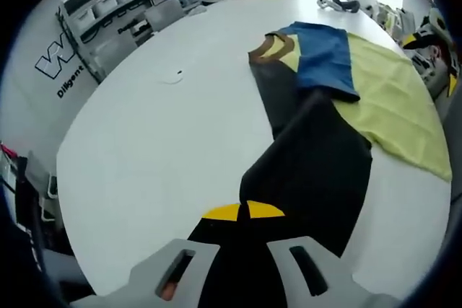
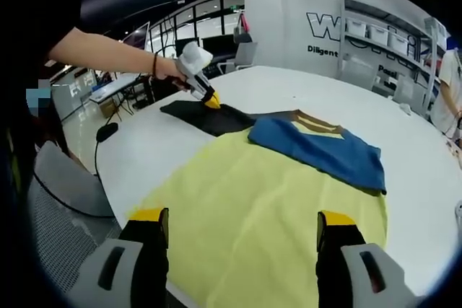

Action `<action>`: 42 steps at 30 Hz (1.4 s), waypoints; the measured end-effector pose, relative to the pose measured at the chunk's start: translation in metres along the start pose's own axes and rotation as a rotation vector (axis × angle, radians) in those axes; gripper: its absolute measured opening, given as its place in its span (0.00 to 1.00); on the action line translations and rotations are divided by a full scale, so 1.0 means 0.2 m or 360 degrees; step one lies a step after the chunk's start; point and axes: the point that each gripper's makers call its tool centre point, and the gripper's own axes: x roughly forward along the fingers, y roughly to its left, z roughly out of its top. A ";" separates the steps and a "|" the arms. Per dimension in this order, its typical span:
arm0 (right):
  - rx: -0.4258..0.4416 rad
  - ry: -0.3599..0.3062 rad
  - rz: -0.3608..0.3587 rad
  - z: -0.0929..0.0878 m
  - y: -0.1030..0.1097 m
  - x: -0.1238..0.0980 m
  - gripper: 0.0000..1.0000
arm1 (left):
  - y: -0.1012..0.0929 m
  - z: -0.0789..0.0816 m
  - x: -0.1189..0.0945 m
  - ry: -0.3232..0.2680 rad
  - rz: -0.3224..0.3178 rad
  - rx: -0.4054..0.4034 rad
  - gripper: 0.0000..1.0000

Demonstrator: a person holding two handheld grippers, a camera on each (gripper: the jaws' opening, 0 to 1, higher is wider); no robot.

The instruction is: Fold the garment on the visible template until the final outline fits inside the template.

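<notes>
Your left gripper clamps the garment's black section; carry it across onto the yellow template near the blue fold. Right gripper hangs released.

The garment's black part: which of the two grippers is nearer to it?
Left. The left gripper is clamped on the black part; the right gripper hangs open over the yellow template, apart from it.
</notes>
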 end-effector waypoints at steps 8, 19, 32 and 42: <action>0.0000 0.0006 -0.0001 0.00 0.00 0.00 0.82 | 0.01 -0.01 0.00 -0.0026 0.0017 -0.0029 0.04; -0.0021 0.0001 0.0014 0.02 0.02 0.00 0.85 | 0.05 0.00 0.02 -0.0055 0.0094 -0.0060 0.04; -0.0019 -0.0021 0.0049 0.03 0.05 0.00 0.87 | 0.13 -0.04 -0.18 -0.0082 0.0249 -0.0113 0.10; -0.0028 -0.0029 0.0065 0.04 0.07 0.01 0.88 | 0.14 -0.20 -0.32 -0.0130 0.0391 -0.0425 0.14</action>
